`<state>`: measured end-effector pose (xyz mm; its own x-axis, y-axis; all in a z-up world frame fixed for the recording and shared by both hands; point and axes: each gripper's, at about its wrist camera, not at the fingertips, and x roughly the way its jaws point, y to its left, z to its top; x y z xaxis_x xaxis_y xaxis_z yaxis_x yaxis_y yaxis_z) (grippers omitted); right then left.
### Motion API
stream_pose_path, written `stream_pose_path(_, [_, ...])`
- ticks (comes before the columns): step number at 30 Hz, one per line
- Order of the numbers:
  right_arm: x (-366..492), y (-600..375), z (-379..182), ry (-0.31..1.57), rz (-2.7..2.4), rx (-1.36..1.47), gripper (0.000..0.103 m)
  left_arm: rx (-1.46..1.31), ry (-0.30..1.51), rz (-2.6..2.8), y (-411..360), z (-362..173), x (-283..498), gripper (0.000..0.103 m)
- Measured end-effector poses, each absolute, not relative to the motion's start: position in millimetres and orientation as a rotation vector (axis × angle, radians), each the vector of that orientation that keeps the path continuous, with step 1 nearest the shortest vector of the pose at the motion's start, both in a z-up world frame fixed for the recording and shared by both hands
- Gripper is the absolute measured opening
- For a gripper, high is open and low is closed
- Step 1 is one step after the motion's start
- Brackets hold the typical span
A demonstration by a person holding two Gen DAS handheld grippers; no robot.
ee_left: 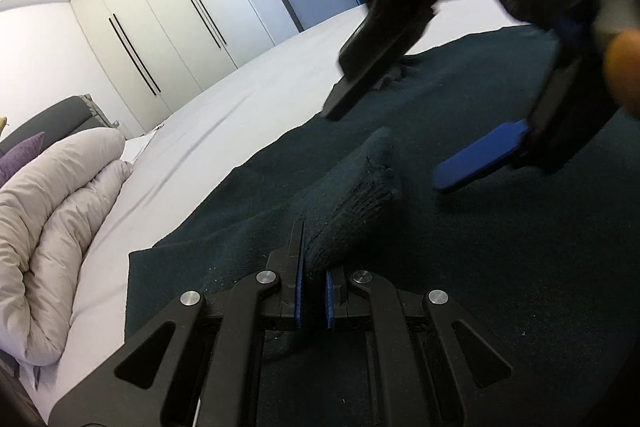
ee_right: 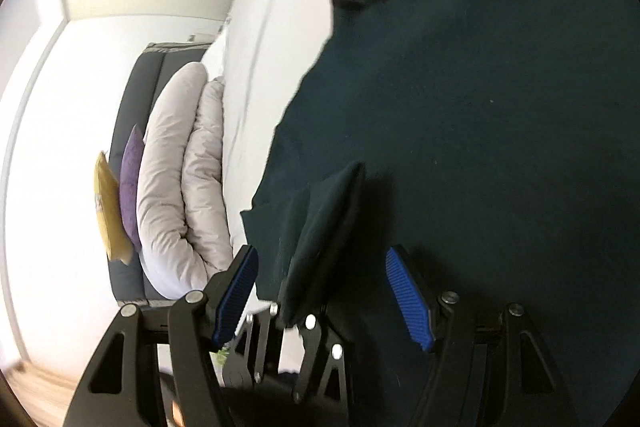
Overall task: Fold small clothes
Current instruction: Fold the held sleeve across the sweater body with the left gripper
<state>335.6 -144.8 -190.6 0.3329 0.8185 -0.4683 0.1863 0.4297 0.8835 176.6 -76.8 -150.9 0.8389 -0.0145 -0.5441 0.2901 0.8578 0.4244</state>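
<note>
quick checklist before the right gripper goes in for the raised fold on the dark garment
1. Left gripper pinching the raised fold of the dark garment: ok, pads closed on the cloth.
2. Right gripper open enough to take cloth: ok, jaws stand wide with nothing pressed between the pads.
3. Right gripper lined up with the fold: ok, the ridge sits between its fingers in the right wrist view.
4. The two grippers clear of each other: cannot tell, they are close and the picture is blurred.
5. Garment lying flat on the white bed sheet: not ok, the far edge is rumpled.
</note>
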Motion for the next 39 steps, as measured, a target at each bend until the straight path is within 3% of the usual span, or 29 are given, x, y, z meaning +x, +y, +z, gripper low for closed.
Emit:
stream_pose_path(3, [351, -134, -197, 1.213, 0.553, 1.069, 0.068, 0.527, 0.552, -0.168, -79, -151, 178, 0.007])
stream_pose_path(4, [350, -131, -197, 1.216, 0.558, 1.061, 0.058, 0.526, 0.553, -0.168, -79, -151, 179, 0.007])
stream_pose_path(5, [353, -124, -197, 1.221, 0.583, 1.036, 0.041, 0.521, 0.555, -0.167, -78, -151, 180, 0.007])
stream_pose_path(7, [355, -114, -193, 1.229, 0.600, 0.970, 0.021, 0.510, 0.561, -0.165, -76, -149, 181, 0.007])
stream_pose_path(8, [355, -111, -191, 1.224, 0.602, 0.930, 0.015, 0.505, 0.572, -0.174, -75, -149, 183, 0.008])
stream_pose_path(10, [356, -108, -186, 1.199, 0.594, 0.859, 0.010, 0.504, 0.589, -0.199, -75, -147, 184, 0.009])
stream_pose_path(19, [370, -185, -149, 1.055, 0.433, 0.747, 0.009, 0.319, 0.600, -0.310, -47, -126, 163, 0.010])
stream_pose_path(27, [368, -265, -176, 1.048, 0.270, 0.810, 0.009, 0.205, 0.662, -0.299, -20, -128, 177, 0.010])
stream_pose_path(34, [363, -272, -199, 1.068, 0.253, 0.841, 0.009, 0.098, 0.667, -0.278, -2, -120, 178, 0.010])
stream_pose_path(39, [358, -274, -201, 1.072, 0.260, 0.866, 0.011, 0.027, 0.651, -0.175, 30, -93, 224, 0.010])
